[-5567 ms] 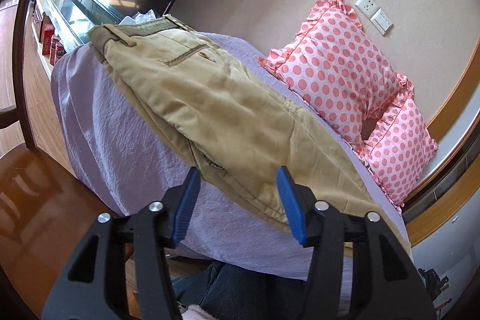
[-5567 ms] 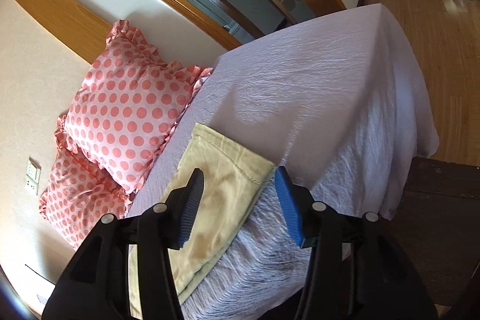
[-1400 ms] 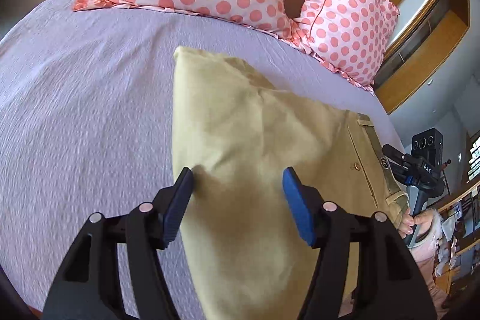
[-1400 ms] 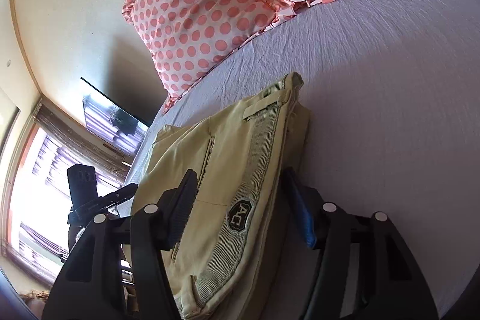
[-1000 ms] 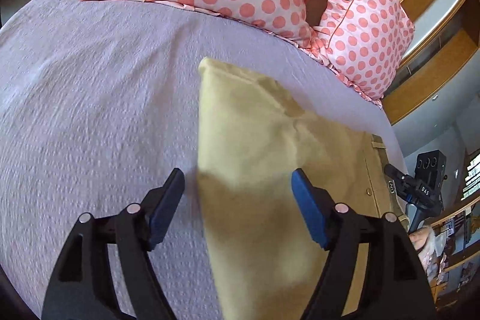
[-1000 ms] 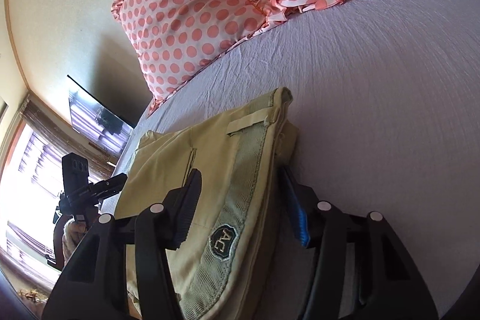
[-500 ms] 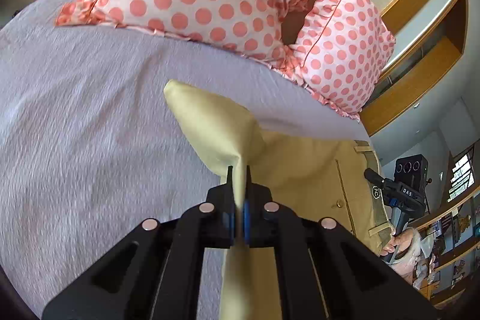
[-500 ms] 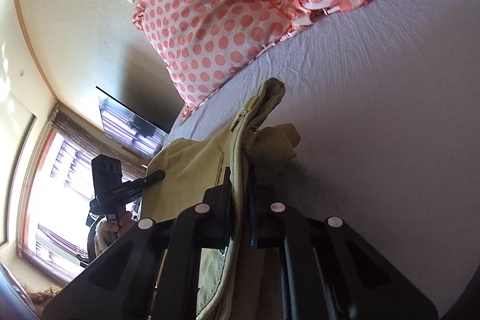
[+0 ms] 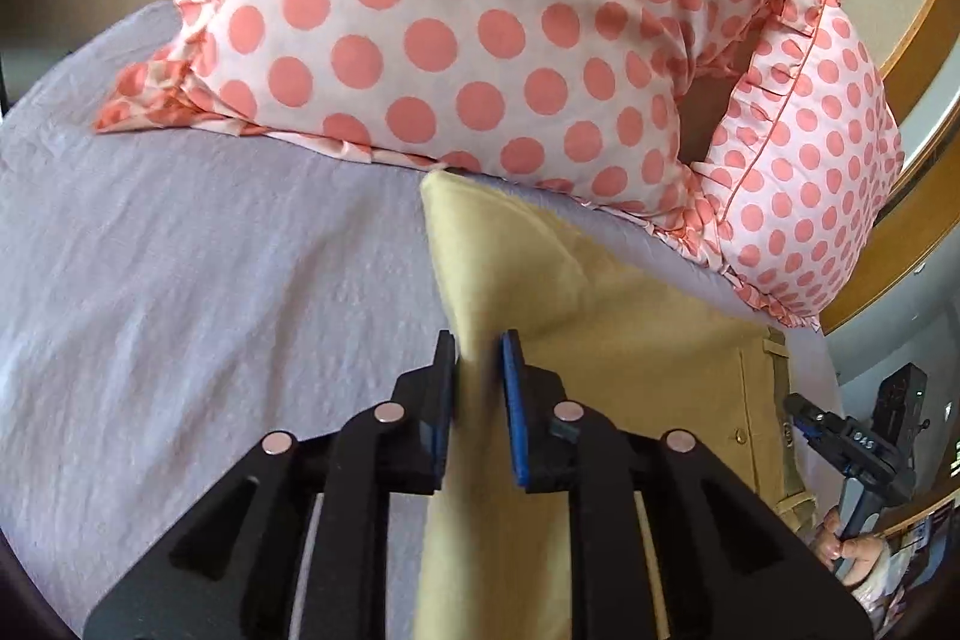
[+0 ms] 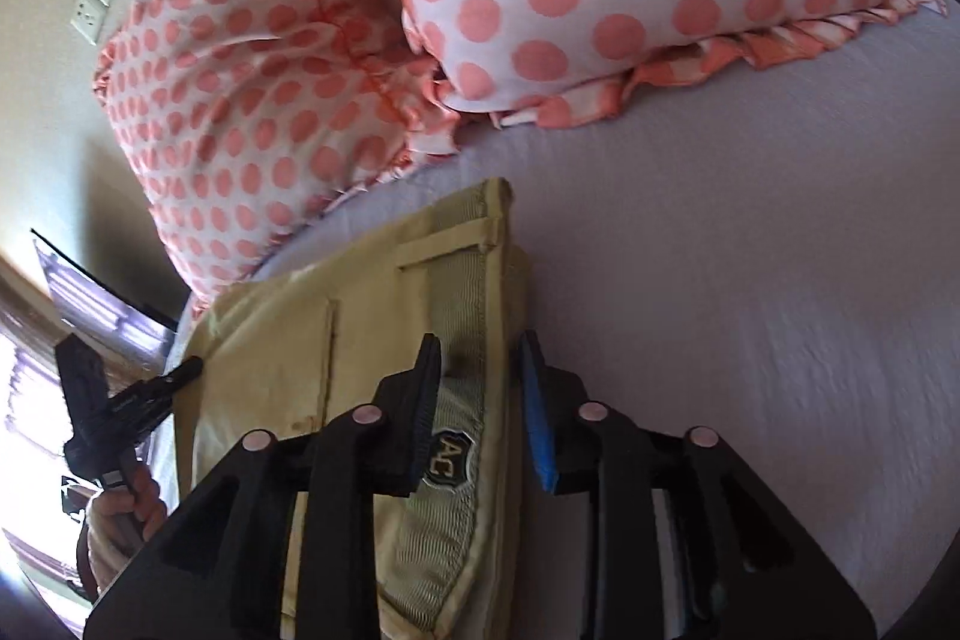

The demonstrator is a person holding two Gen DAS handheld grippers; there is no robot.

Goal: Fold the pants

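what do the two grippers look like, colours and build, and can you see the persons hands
Both look alike. The left gripper and right gripper have angular matte black plastic linkage arms with triangular cutouts, round silver rivets at the pivots, and flat fingers lined with ribbed blue pads. No cables show. Each camera also catches the opposite black handle, gripped by a bare hand; no sleeve can be made out.

pants (image 9: 630,340): matt tan woven cloth | bedsheet (image 9: 180,280): crinkled lilac cloth | pillows (image 9: 450,28): smooth dotted cloth | left gripper (image 9: 478,358): matt black plastic
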